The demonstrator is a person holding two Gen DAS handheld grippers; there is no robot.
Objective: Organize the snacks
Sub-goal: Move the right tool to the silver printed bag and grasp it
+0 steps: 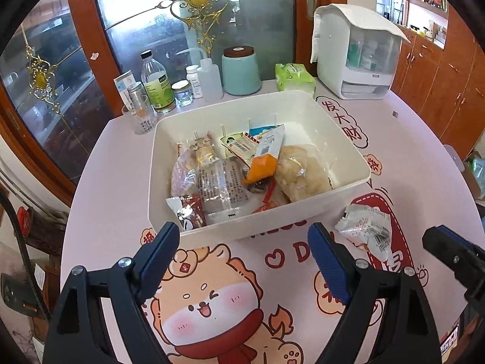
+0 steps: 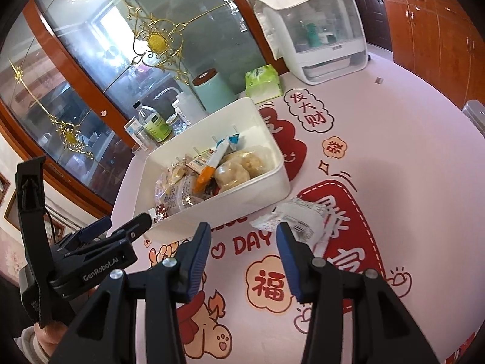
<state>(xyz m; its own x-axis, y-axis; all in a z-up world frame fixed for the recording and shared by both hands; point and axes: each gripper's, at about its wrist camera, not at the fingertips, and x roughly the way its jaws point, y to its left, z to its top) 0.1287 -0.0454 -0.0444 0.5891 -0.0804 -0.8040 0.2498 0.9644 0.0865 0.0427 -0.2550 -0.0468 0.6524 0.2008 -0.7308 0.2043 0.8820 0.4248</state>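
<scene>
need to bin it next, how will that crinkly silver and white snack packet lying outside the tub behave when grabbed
The snack packet looks crumpled and thin, so it will probably flex and crush rather than stay stiff. It seems light, likely sliding on the smooth tablecloth if nudged. Its glossy film may slip.

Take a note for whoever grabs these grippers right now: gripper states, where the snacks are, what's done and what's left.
Left gripper: open, empty, hanging in front of the white bin.
Right gripper: open, empty, beside the loose silver snack packet.
Done: most snacks are piled in the bin.
Left: that one packet lies on the tablecloth just outside the bin's near corner; it probably goes in next.
</scene>
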